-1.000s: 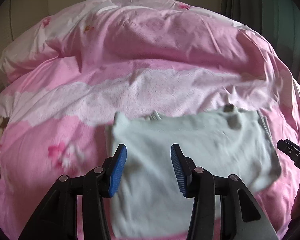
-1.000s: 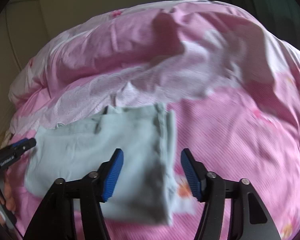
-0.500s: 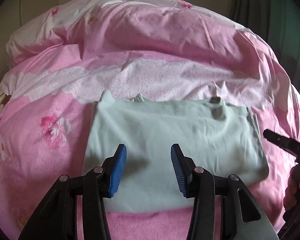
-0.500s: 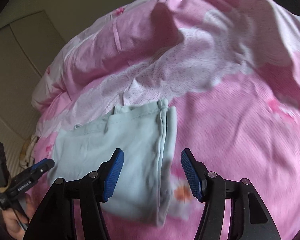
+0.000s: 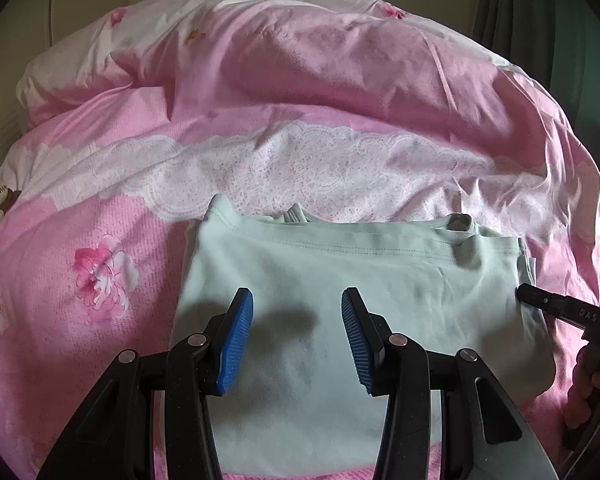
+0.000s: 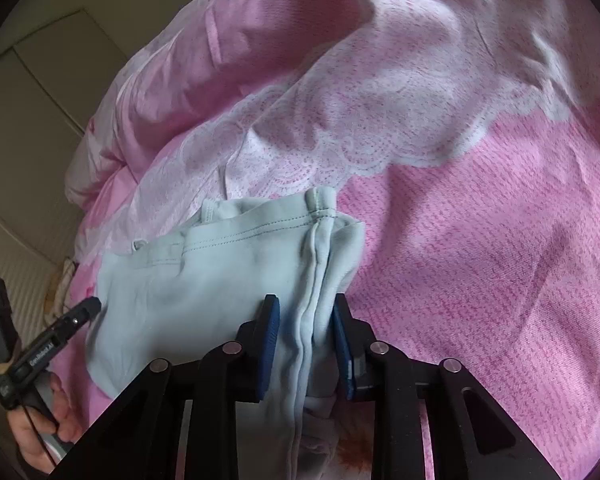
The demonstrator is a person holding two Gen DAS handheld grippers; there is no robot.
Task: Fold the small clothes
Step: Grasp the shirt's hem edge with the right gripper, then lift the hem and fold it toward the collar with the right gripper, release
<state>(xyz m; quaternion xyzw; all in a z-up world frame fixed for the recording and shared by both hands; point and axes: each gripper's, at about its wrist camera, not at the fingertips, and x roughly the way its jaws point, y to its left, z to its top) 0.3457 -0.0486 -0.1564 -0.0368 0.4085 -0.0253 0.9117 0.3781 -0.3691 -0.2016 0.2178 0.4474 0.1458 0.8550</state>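
A folded light green garment (image 5: 340,272) lies flat on the pink bed cover (image 5: 80,340). My left gripper (image 5: 298,340) hovers open just over its near left part, nothing between the blue pads. In the right wrist view the garment (image 6: 200,280) has its right folded edge bunched between the pads of my right gripper (image 6: 305,340), whose jaws are closing and press on the fabric. The right gripper's tip (image 5: 540,300) shows at the garment's right edge in the left wrist view. The left gripper (image 6: 60,332) and a hand appear at the left of the right wrist view.
A rumpled pink duvet (image 5: 300,72) with a white lace band (image 5: 300,168) is heaped behind the garment. Pink floral sheet (image 6: 480,280) stretches to the right of it. Pale cupboard doors (image 6: 40,80) stand beyond the bed on the left.
My right gripper came down onto the garment's right edge and its jaws narrowed around the fold. The left gripper sank slightly toward the cloth, still open.
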